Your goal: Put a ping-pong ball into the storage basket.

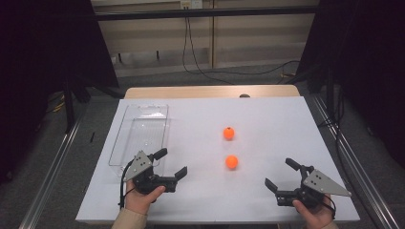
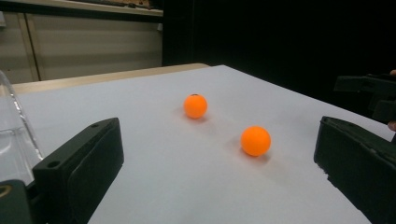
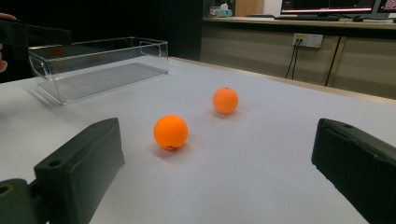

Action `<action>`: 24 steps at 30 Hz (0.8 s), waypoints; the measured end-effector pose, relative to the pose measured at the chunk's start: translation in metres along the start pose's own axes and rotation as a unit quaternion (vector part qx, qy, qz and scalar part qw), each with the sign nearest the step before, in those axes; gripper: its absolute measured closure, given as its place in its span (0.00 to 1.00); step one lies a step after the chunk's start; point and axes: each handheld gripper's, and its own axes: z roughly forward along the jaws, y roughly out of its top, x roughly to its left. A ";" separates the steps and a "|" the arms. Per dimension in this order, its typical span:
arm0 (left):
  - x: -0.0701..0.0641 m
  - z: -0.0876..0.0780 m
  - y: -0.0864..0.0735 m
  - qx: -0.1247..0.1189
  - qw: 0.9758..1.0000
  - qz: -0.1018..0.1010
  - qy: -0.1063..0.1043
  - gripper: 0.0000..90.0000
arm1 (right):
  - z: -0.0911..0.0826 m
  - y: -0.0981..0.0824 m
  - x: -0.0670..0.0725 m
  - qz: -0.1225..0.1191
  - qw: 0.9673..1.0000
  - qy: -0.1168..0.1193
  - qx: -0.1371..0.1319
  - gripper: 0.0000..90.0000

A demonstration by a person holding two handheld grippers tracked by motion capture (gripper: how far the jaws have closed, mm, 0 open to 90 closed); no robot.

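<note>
Two orange balls lie on the white table top [image 1: 267, 119]: a near ball [image 1: 231, 162] [image 2: 255, 140] [image 3: 171, 132] and a far ball [image 1: 229, 133] [image 2: 195, 106] [image 3: 225, 100]. A clear plastic bin [image 1: 143, 107] [image 3: 98, 65] stands empty at the left. My left gripper [image 1: 174, 161] [image 2: 218, 144] is open near the bin's front end, jaws spread wide towards the balls with nothing between them. Open as well, my right gripper [image 1: 279, 172] [image 3: 217, 149] rests at the front right, to the right of the near ball and apart from it.
The table's wooden far edge [image 1: 210, 91] shows beyond the white top. Dark curtains and metal rails flank both sides. Cables [image 1: 191, 57] run along the floor behind. A broad stretch of bare white surface lies around the balls.
</note>
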 end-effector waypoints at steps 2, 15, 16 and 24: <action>-0.001 0.002 0.001 -0.001 1.000 0.001 0.000 0.02 | 0.000 0.000 0.000 -0.001 1.000 0.000 0.000 0.02; -0.004 0.013 0.002 0.005 1.000 0.003 -0.008 0.02 | 0.000 0.000 0.000 0.000 1.000 0.001 -0.001 0.02; -0.005 0.014 0.002 0.006 1.000 0.003 -0.008 0.02 | 0.000 0.000 0.000 0.000 1.000 0.001 0.000 0.02; -0.007 0.020 0.002 0.010 1.000 0.006 -0.012 0.02 | 0.000 0.000 0.000 0.000 1.000 0.001 0.000 0.02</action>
